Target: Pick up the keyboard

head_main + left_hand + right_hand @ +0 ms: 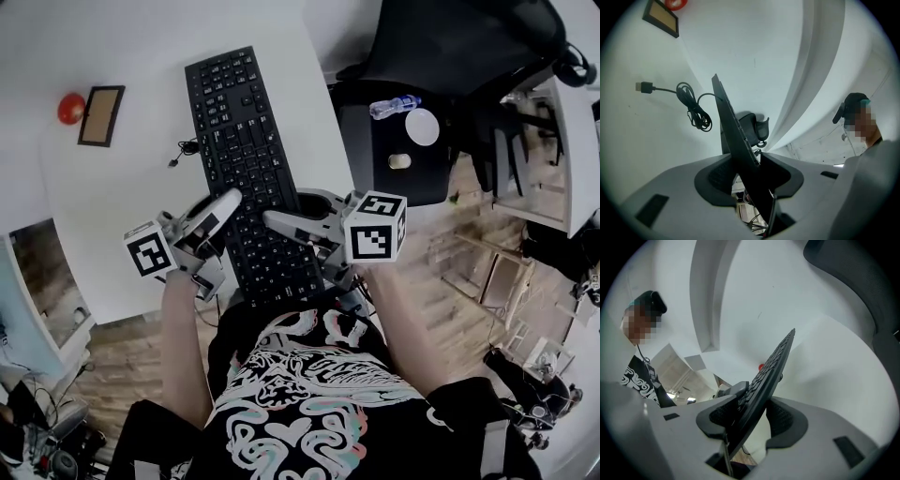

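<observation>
A long black keyboard (239,141) lies lengthwise on the white table (112,216), its near end at the table's front edge. My left gripper (223,223) is at the near end's left side. In the left gripper view the keyboard (729,117) runs slanted between the jaws of that gripper (750,164), with a gap showing beside the left pad. My right gripper (278,223) is at the near end's right side. In the right gripper view its pads (726,411) close on both faces of the keyboard (776,366).
The keyboard's coiled cable with its plug (183,150) lies left of it. A red ball (70,108) and a small framed board (100,115) sit at the far left. A black office chair (422,122) with a bottle (394,106) stands right of the table.
</observation>
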